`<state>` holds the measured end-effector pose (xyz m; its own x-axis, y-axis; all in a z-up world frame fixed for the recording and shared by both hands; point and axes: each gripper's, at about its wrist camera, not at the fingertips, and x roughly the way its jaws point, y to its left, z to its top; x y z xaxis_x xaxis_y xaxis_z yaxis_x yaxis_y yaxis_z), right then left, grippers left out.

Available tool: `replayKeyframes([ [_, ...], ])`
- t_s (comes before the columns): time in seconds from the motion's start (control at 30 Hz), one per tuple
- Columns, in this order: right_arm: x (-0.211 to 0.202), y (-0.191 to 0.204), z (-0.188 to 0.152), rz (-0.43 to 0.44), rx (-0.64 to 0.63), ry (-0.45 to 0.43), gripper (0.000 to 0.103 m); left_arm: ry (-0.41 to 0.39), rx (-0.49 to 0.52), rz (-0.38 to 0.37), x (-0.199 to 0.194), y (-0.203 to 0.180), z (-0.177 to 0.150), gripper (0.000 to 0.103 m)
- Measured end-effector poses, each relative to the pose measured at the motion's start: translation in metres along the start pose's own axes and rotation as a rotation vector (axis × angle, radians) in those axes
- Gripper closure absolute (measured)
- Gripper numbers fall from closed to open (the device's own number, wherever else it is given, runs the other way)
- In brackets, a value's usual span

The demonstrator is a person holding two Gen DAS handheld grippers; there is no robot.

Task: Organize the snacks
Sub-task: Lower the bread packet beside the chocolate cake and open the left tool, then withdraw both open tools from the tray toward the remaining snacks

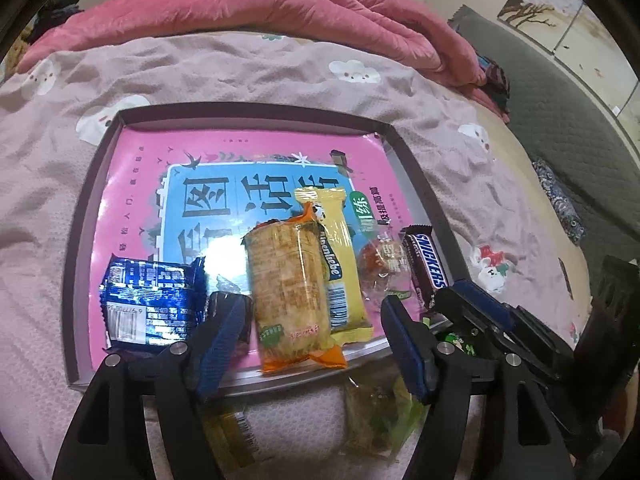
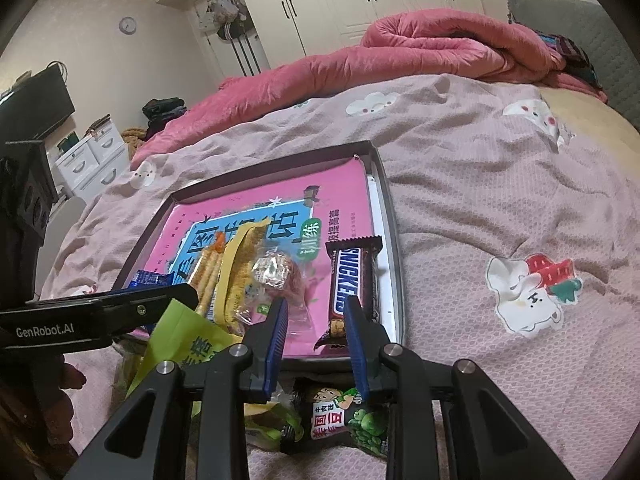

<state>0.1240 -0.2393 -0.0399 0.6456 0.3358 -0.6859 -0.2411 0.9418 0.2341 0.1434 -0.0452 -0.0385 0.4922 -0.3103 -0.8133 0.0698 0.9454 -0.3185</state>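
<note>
A dark-rimmed tray [image 1: 94, 184] with a pink printed liner lies on the bed. On it sit a blue packet [image 1: 152, 300], a long biscuit packet with orange ends [image 1: 288, 288], a yellow packet [image 1: 340, 264], a clear-wrapped cake [image 1: 380, 268] and a Snickers bar [image 1: 430, 266]. My left gripper [image 1: 314, 336] is open, its blue pads either side of the biscuit packet and clear of it. My right gripper [image 2: 316, 332] hovers over the tray's near right corner, jaws narrowly apart with nothing between them; the Snickers bar [image 2: 352, 280] lies just beyond its right finger.
Loose snacks lie on the sheet at the tray's near edge: a green pea packet [image 2: 344, 420] and a yellow-green bag [image 2: 188, 344]. A rolled pink quilt [image 2: 400, 56] lies behind the tray. White drawers [image 2: 92, 160] stand to the left. A hand [image 2: 60, 384] holds the left tool.
</note>
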Motion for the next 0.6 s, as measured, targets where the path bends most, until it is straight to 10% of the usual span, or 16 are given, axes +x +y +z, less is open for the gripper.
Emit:
replayKeyframes([
  [0.6, -0.02, 0.011, 0.001, -0.007, -0.037, -0.043, 0.059, -0.033, 0.01, 0.005, -0.023, -0.001, -0.005, 0.03],
])
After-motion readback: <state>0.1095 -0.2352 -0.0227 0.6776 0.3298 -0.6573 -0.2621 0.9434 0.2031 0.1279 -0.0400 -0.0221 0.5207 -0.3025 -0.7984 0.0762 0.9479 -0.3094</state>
